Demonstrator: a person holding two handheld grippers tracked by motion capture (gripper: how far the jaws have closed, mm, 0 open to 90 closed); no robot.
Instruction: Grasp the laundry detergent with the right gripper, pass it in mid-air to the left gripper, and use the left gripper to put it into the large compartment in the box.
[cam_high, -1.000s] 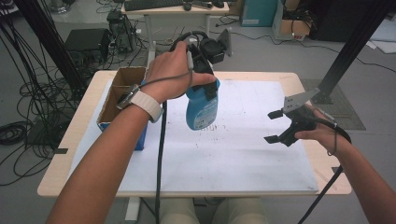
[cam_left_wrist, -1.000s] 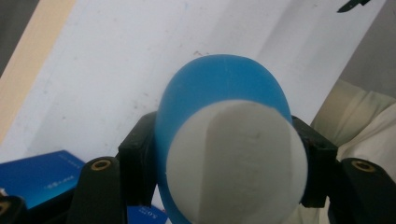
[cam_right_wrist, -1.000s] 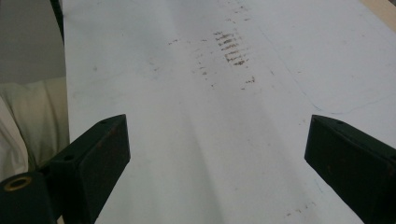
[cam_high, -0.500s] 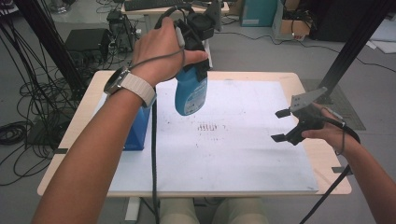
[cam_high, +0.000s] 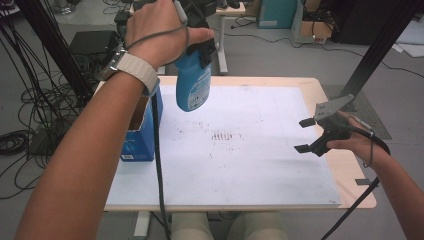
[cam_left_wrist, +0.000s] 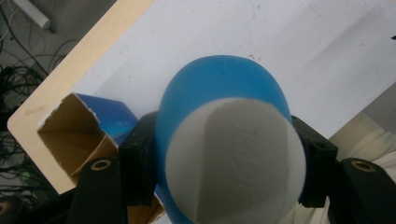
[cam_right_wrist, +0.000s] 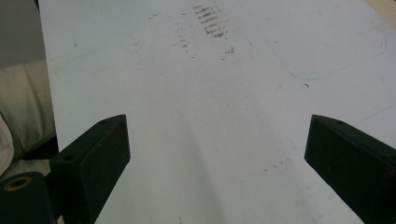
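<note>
Bottle (cam_high: 193, 85) above table (cam_high: 280, 82), right of box (cam_high: 140, 132)

left tool (cam_left_wrist: 224, 186) has its 2 black jaws clamped on a blue bottle (cam_left_wrist: 219, 93) with a white cap (cam_left_wrist: 236, 161) facing the camera. it's held up off the bench (cam_left_wrist: 88, 60). below, an open blue cardboard box (cam_left_wrist: 81, 135) sits near the wooden edge, beside the white sheet (cam_left_wrist: 303, 51).
</note>
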